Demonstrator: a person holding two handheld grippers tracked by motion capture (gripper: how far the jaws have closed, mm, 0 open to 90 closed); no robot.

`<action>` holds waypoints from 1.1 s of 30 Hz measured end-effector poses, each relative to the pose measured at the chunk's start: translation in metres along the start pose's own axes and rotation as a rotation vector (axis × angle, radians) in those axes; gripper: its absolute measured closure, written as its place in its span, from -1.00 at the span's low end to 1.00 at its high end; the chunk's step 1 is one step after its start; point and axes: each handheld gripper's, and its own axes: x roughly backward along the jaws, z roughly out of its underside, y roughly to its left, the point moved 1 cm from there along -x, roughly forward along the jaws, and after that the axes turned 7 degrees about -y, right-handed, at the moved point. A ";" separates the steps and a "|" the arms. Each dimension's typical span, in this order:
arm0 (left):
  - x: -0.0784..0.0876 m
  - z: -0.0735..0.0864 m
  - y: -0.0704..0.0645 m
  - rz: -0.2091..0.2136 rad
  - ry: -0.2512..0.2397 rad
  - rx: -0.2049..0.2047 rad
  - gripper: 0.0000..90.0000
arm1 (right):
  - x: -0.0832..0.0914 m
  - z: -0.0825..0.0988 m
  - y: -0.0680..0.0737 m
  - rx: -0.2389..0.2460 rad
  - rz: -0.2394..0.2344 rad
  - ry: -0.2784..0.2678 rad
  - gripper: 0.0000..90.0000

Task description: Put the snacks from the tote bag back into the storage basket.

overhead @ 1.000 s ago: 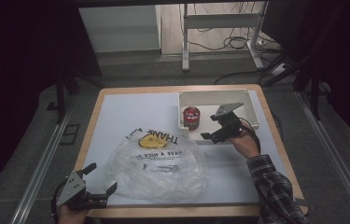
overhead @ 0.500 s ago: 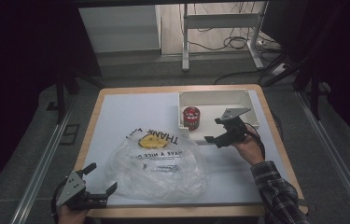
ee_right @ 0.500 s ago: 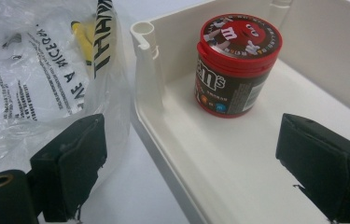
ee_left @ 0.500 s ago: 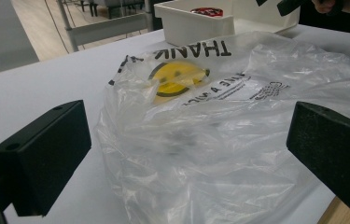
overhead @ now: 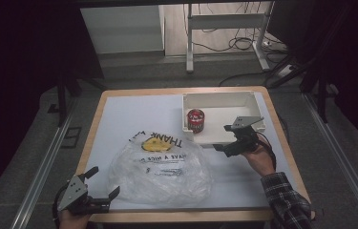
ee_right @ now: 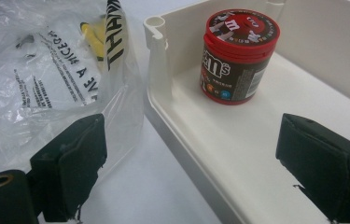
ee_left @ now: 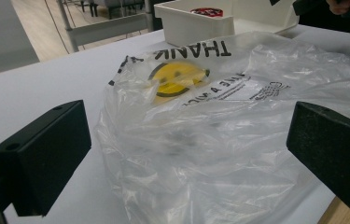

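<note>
Fingers (ee_right: 70,154) of right gripper (overhead: 220,141) spread wide, empty, moved toward near-right since earlier, now at front wall of white tray (overhead: 257,125). Red candy tub (overhead: 195,120) upright in tray's left corner. Left gripper (overhead: 104,187) wide, beside plastic bag (overhead: 162,169); bare table (overhead: 129,114) behind.

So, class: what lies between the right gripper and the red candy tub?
Bare white tray floor, seen in the right gripper view, between the right gripper and candy tub.

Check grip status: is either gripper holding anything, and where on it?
Nothing is held. The left gripper stands open at the plastic bag; the right gripper stands open astride the white tray's wall, short of the M&M's tub.
</note>
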 end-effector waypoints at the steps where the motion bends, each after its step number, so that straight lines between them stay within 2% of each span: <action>1: 0.000 0.000 0.000 0.000 0.000 0.000 -1.00 | 0.000 0.000 0.000 0.000 0.000 0.000 -0.80; 22: 0.000 0.000 0.000 0.000 0.003 -0.002 -1.00 | 0.029 0.014 0.023 -0.007 0.031 -0.036 -0.80; 33: 0.000 0.000 0.000 0.001 -0.001 0.005 -1.00 | 0.047 0.026 0.032 -0.028 0.054 -0.069 -0.80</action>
